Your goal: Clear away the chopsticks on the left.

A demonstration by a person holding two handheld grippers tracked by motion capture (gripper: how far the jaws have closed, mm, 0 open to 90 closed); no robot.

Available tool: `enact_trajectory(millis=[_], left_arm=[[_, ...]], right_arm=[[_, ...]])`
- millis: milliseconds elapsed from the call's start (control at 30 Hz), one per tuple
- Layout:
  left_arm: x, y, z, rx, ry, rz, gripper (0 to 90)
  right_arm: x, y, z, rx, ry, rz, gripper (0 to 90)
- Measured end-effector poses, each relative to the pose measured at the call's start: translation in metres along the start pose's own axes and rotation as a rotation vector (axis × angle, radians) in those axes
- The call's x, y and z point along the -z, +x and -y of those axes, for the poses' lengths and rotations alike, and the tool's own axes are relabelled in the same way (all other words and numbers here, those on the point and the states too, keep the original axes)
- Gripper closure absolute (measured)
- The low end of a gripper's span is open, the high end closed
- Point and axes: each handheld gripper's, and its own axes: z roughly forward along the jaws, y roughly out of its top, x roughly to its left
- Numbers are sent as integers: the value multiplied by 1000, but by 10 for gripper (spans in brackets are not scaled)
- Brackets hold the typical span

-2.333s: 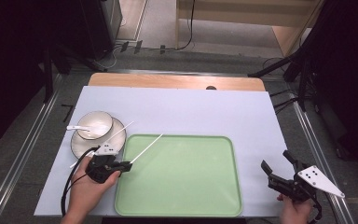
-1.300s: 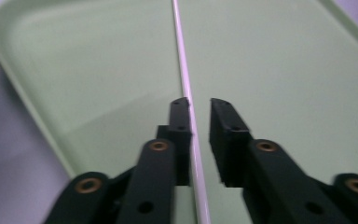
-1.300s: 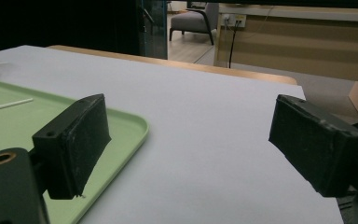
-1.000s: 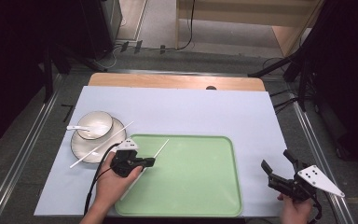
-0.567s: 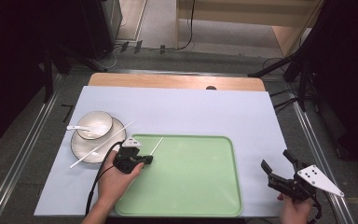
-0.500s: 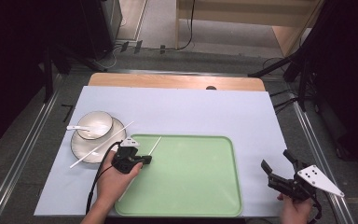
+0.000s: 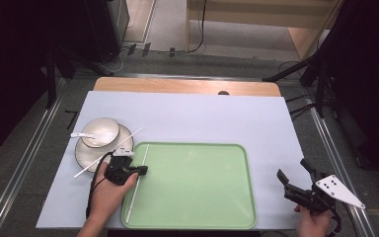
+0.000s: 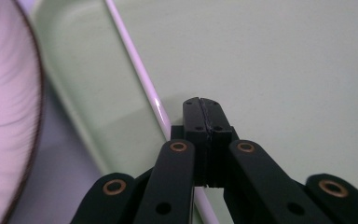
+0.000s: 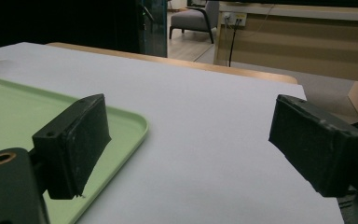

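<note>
left gripper (image 7: 139, 171) is closed tight on a white chopstick (image 7: 137, 181), laid along the left edge of the green tray (image 7: 197, 222). right gripper (image 7: 290, 180) is held wide open, empty, beside the tray.

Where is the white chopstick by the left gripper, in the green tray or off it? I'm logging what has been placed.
In. The chopstick lies along the tray's left side, inside the rim, beside the left gripper.
</note>
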Motion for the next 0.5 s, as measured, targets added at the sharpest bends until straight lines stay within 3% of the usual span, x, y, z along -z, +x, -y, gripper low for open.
enact_trajectory(millis=[133, 500], left_arm=[[5, 6, 4, 19, -3, 10, 900], [5, 4, 5, -2, 0, 14, 892]], right_arm=[[0, -1, 0, 1, -2, 2, 124], [0, -1, 0, 1, -3, 1, 124]])
